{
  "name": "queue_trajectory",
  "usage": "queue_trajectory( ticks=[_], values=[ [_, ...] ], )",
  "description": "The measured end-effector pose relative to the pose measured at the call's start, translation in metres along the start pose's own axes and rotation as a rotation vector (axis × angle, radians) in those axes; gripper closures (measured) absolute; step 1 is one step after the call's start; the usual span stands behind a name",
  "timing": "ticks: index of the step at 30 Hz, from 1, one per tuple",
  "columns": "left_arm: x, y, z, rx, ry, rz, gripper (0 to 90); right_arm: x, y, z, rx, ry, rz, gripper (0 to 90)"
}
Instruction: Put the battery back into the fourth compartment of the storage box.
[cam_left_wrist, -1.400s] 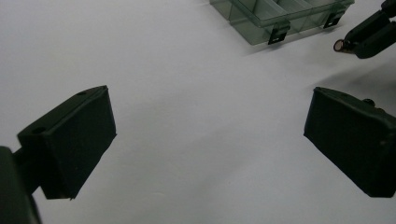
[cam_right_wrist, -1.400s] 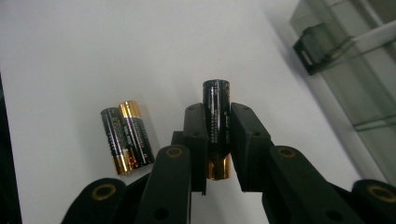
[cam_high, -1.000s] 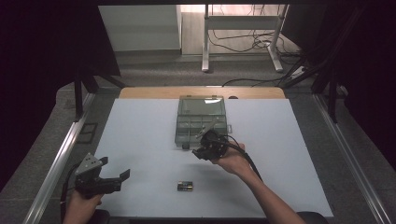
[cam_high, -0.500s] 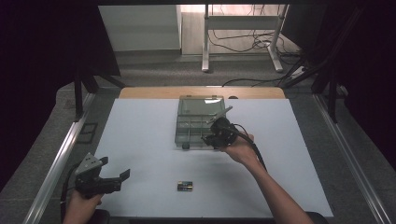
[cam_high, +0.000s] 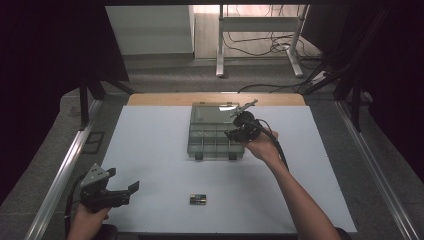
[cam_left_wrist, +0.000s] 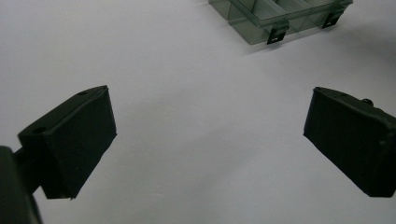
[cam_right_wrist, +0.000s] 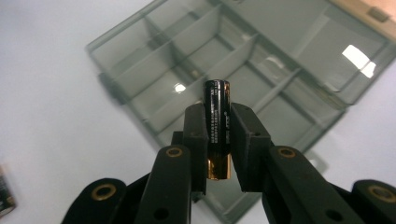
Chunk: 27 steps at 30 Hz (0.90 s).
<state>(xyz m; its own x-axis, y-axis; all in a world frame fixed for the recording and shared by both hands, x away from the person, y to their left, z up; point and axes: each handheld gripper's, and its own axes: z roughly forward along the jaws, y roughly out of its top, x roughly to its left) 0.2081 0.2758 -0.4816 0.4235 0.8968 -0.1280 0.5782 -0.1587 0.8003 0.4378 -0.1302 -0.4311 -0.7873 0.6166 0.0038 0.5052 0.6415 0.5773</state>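
Observation:
My right gripper (cam_right_wrist: 218, 125) is shut on a black battery (cam_right_wrist: 217, 116) with a copper-coloured end, held upright between the pads. It hangs over the clear compartment box (cam_right_wrist: 243, 70), whose lid lies open behind it. In the high view the right gripper (cam_high: 235, 133) is over the right side of the box (cam_high: 212, 142). Another pair of batteries (cam_high: 198, 199) lies on the white table near the front edge. My left gripper (cam_high: 131, 190) rests at the front left, open, with nothing between its pads (cam_left_wrist: 74, 140); the box corner (cam_left_wrist: 275, 18) lies ahead of it.
The white mat (cam_high: 150, 150) covers the table, with a wooden strip (cam_high: 165, 99) at the far edge. Metal rails (cam_high: 60, 175) run along both sides. A desk frame and cables (cam_high: 260, 45) stand on the floor beyond.
My right gripper has carried the battery away from me and to the right, from the box's near edge to over its right side. The left gripper has stayed put.

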Motion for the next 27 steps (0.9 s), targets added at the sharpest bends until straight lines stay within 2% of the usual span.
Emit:
queue_trajectory(
  ticks=[14,25,27],
  values=[
    [0.001,0.000,0.000,0.000,-0.004,-0.009,3.2,-0.033,0.010,0.015,0.010,-0.059,0.077,76.4],
    [0.002,0.000,0.000,-0.001,-0.006,-0.014,3.3,-0.045,0.007,0.041,0.054,-0.084,0.117,75.7],
    [0.002,0.000,0.000,-0.002,-0.007,-0.015,3.3,-0.046,0.006,0.042,0.052,-0.083,0.133,68.9]
  ],
)
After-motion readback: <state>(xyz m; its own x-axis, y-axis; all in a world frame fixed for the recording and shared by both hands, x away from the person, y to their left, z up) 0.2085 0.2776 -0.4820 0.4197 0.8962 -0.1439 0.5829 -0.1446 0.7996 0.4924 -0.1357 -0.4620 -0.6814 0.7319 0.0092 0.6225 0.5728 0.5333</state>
